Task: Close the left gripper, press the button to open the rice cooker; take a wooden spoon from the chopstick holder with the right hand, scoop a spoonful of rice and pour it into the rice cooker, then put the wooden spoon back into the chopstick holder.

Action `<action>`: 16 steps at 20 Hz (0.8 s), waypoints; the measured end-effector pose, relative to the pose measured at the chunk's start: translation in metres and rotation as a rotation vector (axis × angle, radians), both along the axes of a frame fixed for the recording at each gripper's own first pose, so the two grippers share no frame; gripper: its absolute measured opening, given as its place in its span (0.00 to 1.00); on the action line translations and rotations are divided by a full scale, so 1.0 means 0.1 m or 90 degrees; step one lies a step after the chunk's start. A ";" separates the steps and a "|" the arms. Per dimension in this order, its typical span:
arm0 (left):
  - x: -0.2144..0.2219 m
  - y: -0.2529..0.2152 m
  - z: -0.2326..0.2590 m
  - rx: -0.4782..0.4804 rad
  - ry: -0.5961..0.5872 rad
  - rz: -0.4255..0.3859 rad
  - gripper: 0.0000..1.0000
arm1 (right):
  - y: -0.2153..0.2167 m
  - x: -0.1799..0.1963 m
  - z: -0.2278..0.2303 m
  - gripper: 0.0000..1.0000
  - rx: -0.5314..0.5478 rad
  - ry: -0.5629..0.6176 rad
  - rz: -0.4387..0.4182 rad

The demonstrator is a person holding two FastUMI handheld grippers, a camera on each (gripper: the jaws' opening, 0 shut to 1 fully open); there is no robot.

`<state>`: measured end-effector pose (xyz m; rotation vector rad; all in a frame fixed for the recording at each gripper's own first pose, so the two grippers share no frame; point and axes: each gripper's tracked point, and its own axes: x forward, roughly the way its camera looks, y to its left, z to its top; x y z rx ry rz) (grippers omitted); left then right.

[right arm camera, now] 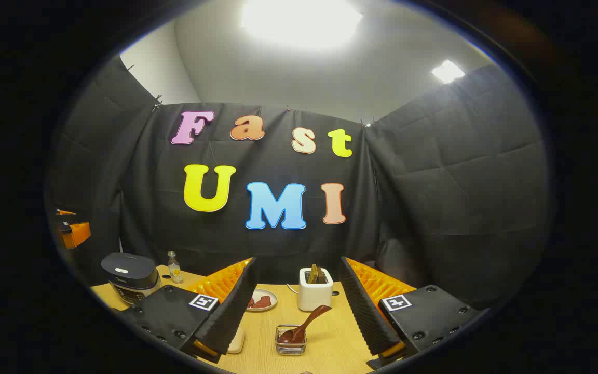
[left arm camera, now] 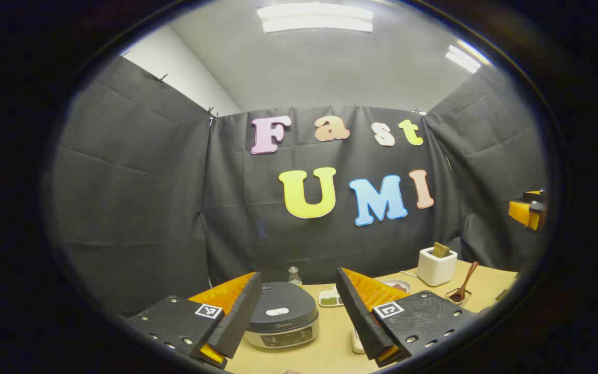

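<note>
The rice cooker (left arm camera: 281,319) sits on the wooden table with its dark lid down and a white button (left arm camera: 277,311) on top. My left gripper (left arm camera: 298,278) hovers open just in front of it, with nothing between its fingers. The cooker (right arm camera: 130,278) stands far left in the right gripper view. A brown wooden spoon (right arm camera: 307,322) leans in a small wire holder (right arm camera: 290,340) straight ahead of my open right gripper (right arm camera: 296,267), which holds nothing. In the left gripper view the spoon (left arm camera: 465,285) and holder (left arm camera: 457,297) are at the right.
A white toaster (right arm camera: 314,288) with bread stands behind the holder. A plate of reddish food (right arm camera: 262,300), a small bottle (right arm camera: 174,267) and a small dish (left arm camera: 330,298) lie between cooker and toaster. A white object (right arm camera: 236,343) sits partly hidden by a finger.
</note>
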<state>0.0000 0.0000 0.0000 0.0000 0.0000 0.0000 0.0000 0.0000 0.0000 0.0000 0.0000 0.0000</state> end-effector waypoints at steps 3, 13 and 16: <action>-0.02 0.02 0.02 0.001 -0.001 0.004 0.89 | 0.01 0.00 -0.03 0.99 0.003 0.007 0.004; -0.03 -0.01 0.04 0.016 -0.004 0.007 0.88 | -0.01 0.04 -0.05 0.97 0.011 0.010 0.002; -0.02 0.00 0.02 0.016 -0.003 0.008 0.89 | -0.03 0.05 -0.05 0.97 0.011 0.009 0.000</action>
